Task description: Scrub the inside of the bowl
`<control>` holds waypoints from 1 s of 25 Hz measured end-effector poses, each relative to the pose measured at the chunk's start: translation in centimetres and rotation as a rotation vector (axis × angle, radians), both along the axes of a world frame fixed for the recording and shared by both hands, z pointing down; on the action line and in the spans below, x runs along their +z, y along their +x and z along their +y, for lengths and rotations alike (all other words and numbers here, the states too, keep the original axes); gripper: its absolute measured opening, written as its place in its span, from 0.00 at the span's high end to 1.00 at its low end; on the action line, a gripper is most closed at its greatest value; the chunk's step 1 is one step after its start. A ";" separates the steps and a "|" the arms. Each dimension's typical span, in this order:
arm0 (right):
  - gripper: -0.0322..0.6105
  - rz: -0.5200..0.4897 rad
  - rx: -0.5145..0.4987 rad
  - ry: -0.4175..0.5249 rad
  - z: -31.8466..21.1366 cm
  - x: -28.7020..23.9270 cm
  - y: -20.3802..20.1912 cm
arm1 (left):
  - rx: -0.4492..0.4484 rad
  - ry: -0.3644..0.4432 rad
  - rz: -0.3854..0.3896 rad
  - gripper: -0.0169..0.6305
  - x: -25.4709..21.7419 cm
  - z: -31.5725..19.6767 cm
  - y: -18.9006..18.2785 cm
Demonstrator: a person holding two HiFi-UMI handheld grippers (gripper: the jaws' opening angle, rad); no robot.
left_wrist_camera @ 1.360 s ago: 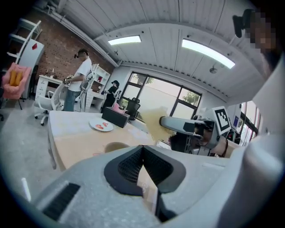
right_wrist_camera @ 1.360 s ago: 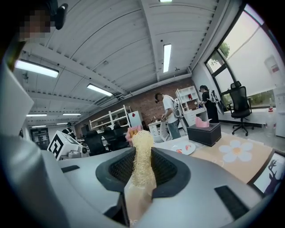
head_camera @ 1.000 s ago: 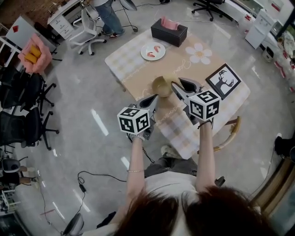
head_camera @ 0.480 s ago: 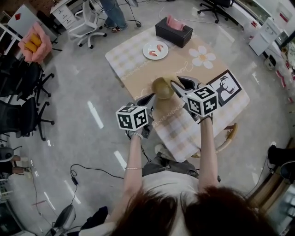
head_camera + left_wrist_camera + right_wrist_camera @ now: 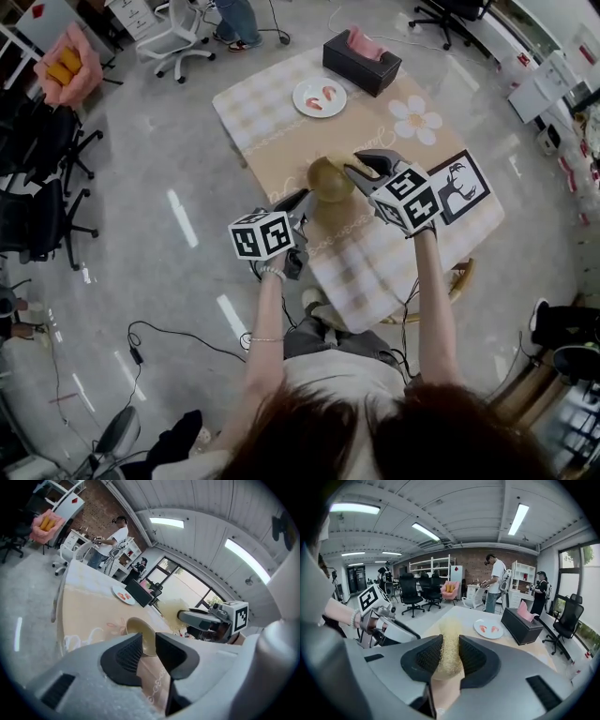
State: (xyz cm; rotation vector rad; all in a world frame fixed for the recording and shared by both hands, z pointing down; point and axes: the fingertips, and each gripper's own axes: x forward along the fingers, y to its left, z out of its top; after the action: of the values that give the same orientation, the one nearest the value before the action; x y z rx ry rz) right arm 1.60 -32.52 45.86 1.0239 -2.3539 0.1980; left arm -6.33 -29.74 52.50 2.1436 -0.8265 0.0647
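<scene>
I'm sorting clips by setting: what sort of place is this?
Probably an open-plan office or lab, not a kitchen: black wheeled office chairs, white open shelving against a brick wall, long ceiling strip lights.

The table stands cornerwise before the person. The bowl sits on it, near the middle. Behind the bowl lies the plate, with two scraps on it. Right of the plate and further back, at the far corner, stands the box. The card lies right of the bowl, at the right corner. A chair is tucked under the table's near right side. Far left, across the floor, stand office chairs, an armchair behind them. Beyond the table's left corner stands a swivel chair, a bystander just right of it. A cable lies on the floor left of the person.
</scene>
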 end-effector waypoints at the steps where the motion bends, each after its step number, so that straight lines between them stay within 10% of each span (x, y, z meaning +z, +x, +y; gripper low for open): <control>1: 0.79 0.012 -0.011 -0.002 -0.1 0.1 -0.1 | -0.012 -0.014 0.010 0.84 0.2 -0.1 -0.1; 25: 0.79 0.437 -0.545 -0.066 -1.3 3.4 -2.4 | -0.129 -0.322 0.197 0.77 4.1 -1.3 0.7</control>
State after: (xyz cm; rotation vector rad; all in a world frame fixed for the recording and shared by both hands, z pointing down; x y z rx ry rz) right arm -0.79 -33.81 49.30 0.3196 -2.1051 -0.1424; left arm -5.61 -31.01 56.64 1.7600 -0.7783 -0.0744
